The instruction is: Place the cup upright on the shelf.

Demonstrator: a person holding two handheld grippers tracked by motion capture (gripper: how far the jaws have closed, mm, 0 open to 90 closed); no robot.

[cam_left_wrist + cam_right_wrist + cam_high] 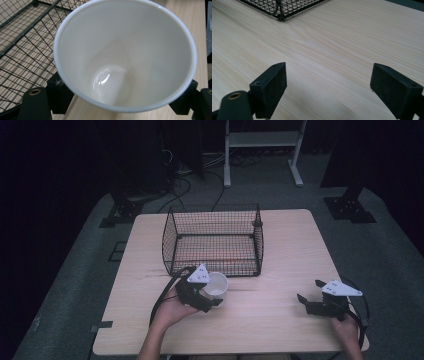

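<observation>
A white paper cup [217, 284] stands upright just in front of the black wire basket [212, 240]. My left gripper [214, 296] is shut on the cup from the near left. In the left gripper view the cup [125, 50] is empty, and its rim sits between my two black jaws, with the basket [22, 37] to the left. My right gripper [310, 291] hovers low over the table [270, 320] at the near right, open and holding nothing. In the right gripper view its fingers [272, 87] stand wide apart above bare wood, with a basket corner [279, 8] far ahead.
The basket sits mid-table and is open at the top. Bare tabletop lies between the two grippers and right of the basket. A white metal frame [262, 142] and cables [180, 180] are on the floor beyond the table.
</observation>
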